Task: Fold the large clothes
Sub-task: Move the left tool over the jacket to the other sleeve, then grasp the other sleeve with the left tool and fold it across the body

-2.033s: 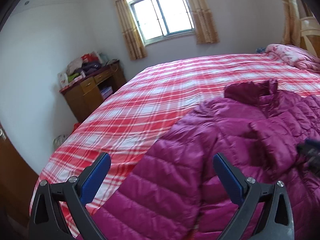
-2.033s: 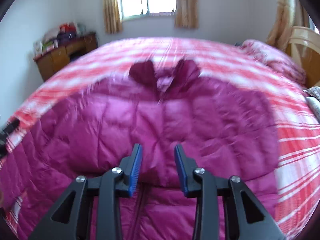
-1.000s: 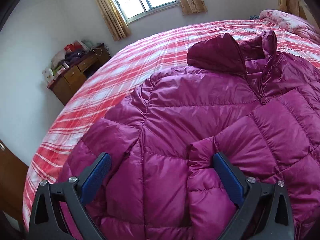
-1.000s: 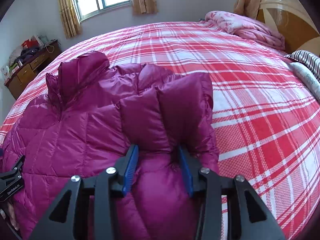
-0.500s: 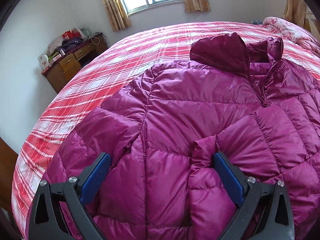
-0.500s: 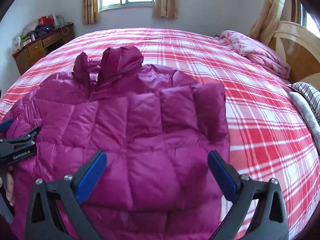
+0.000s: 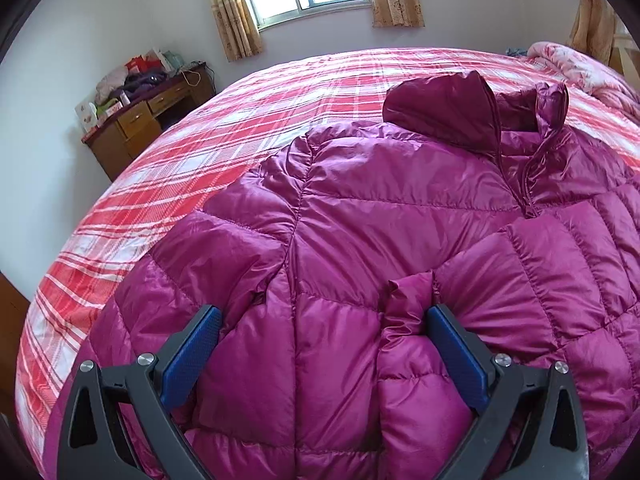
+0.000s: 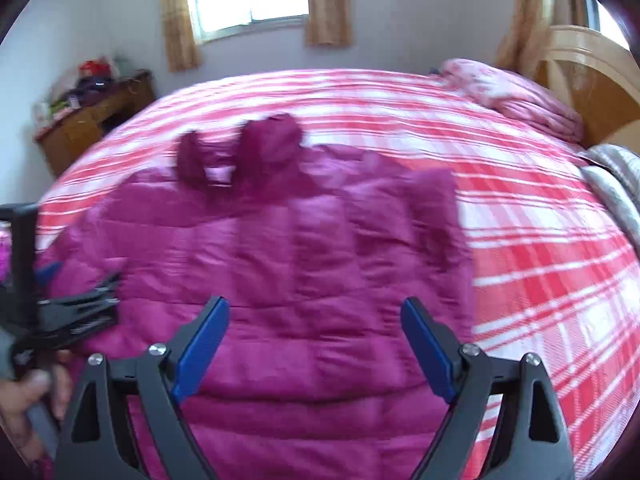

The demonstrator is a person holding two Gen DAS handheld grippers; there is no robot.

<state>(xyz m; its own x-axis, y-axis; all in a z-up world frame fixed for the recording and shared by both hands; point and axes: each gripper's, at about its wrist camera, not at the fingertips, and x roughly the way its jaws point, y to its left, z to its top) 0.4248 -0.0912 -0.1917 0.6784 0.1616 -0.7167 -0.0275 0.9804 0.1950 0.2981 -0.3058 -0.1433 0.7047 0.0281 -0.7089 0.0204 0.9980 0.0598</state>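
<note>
While puffer jacket (image 7: 392, 216) lies front-up on plaid bed (image 7: 224, 152), left sleeve not yet folded in. Left gripper (image 7: 324, 354): jaws wide, straddling quilted panel near armpit seam, gripping nothing. Advice: shift outward to sleeve edge, pinch both layers, carry across chest. Right sleeve (image 8: 424, 208) already folded over body. Right gripper (image 8: 316, 340): jaws wide, empty, above hem; view blurred.
</note>
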